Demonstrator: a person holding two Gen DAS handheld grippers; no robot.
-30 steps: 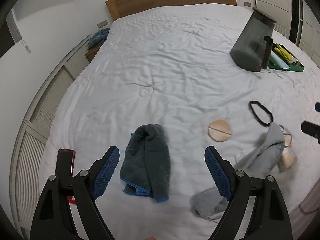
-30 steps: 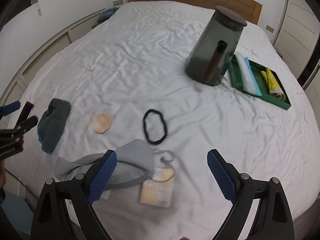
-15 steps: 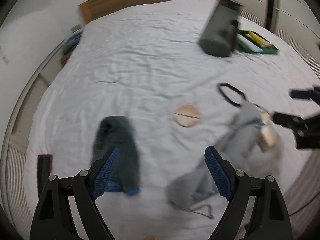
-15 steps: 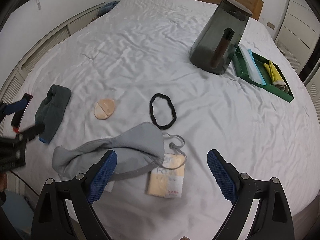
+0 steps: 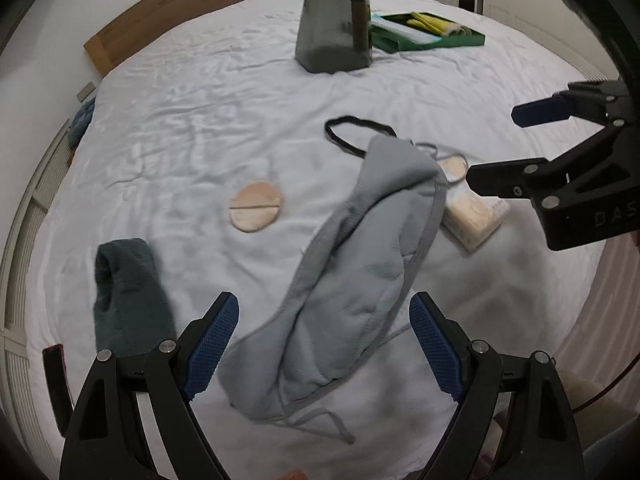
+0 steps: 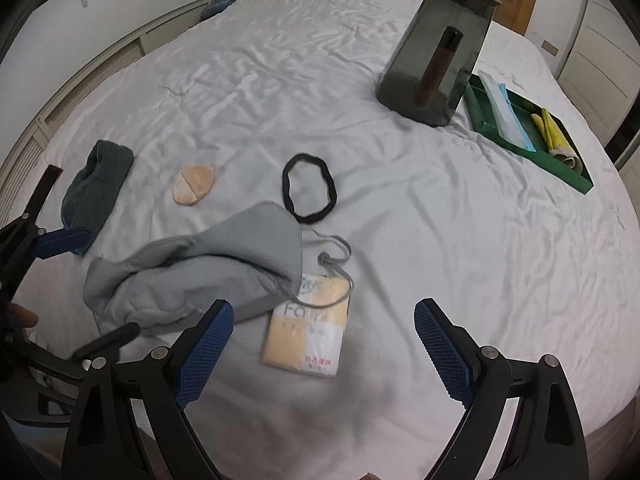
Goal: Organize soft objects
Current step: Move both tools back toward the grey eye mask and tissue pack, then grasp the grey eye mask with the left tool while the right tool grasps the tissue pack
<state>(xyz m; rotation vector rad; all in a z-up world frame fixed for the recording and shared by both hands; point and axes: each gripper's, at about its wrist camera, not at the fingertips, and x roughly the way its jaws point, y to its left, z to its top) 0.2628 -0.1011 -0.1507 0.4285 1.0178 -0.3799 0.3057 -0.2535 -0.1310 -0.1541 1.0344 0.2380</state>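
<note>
A grey drawstring bag (image 5: 352, 276) lies crumpled on the white bed; it also shows in the right wrist view (image 6: 200, 276). My left gripper (image 5: 324, 346) is open, just above the bag's near end. My right gripper (image 6: 324, 354) is open above a yellow tissue pack (image 6: 310, 340), which partly lies under the bag's cord. A dark green towel (image 5: 128, 292) lies left, a round beige puff (image 5: 256, 212) in the middle, a black hairband (image 6: 309, 188) beyond the bag.
A dark grey bin (image 6: 436, 48) stands at the back right, with a green tray (image 6: 532, 136) of cloths beside it. A wooden headboard (image 5: 180, 20) is at the far end. A red-edged phone (image 5: 56, 384) lies at the left bed edge.
My left gripper has swung right, from over the dark green towel to over the grey bag. My right gripper has moved slightly closer to the tissue pack. Both stay open.
</note>
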